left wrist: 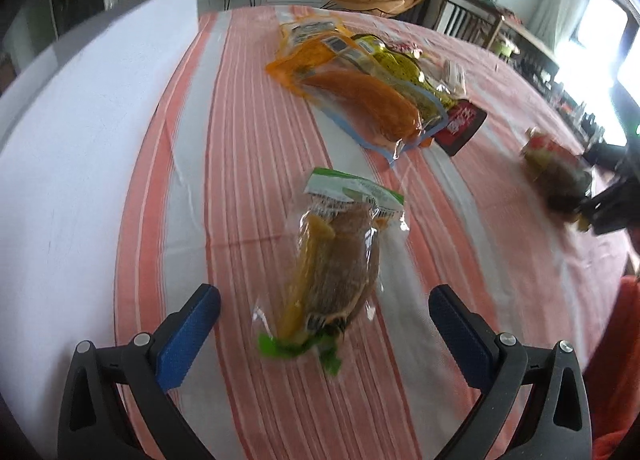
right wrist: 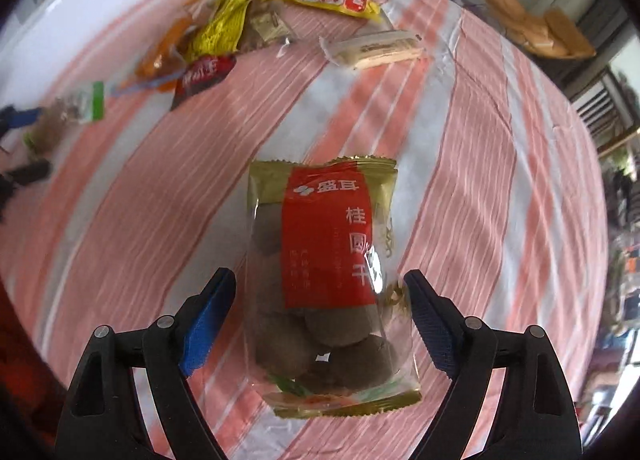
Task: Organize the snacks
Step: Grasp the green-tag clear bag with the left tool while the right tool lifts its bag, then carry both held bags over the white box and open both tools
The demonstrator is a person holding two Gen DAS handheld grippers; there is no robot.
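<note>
The longan pack (right wrist: 328, 284) lies flat on the striped worktop (right wrist: 500, 188) directly between the fingers of the right gripper (right wrist: 320, 292), whose jaws stand wide with a gap on each side — released, nothing pressed. It is a clear pouch with a red label and gold crimped ends, and through the film you can see round brown fruits bunched toward the near end. I judge it light, with slippery, crinkly film and hard lumps inside that shift under pressure; the best hold is probably across the filled middle, where the pads can bear on the fruit, not on the thin end seals, which would likely slide out. The left gripper (left wrist: 324, 300) hangs the same way over the green pack (left wrist: 340, 256), jaws released and clear of it. That one is a clear sleeve with a green header card, holding a brown mass and a yellow strip — soft, light, and likely to sag if taken by one end, so a grip across its belly looks safest. Further up the worktop a loose pile sits well apart from both: an orange bag (left wrist: 360, 104) with an orange-brown filling, a yellow bag (right wrist: 224, 28), a dark red packet (right wrist: 204, 74), and a pale bar (right wrist: 380, 48) lying alone beside them. No box or tray for sorting shows in either view.
</note>
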